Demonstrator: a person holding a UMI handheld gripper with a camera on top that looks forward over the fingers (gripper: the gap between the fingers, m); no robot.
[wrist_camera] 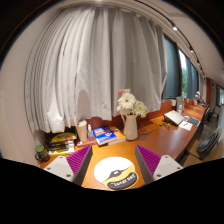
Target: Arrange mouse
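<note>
A long wooden desk [150, 140] carries everything here. Take the white vase of pale flowers [129, 115] standing near its middle as the landmark. Just left of the vase lie some flat books or booklets with blue covers [104, 134], and left of those stands a pale cylindrical container [82, 130]. Farther left sits a stack of dark and yellow items [60, 144] (too small to identify). In front of the vase, nearest the camera, a round white mouse mat with a dark printed emblem [120, 172] lies flat on the wood. Well to the vase's right, an open laptop [181, 119] rests on the desk.
</note>
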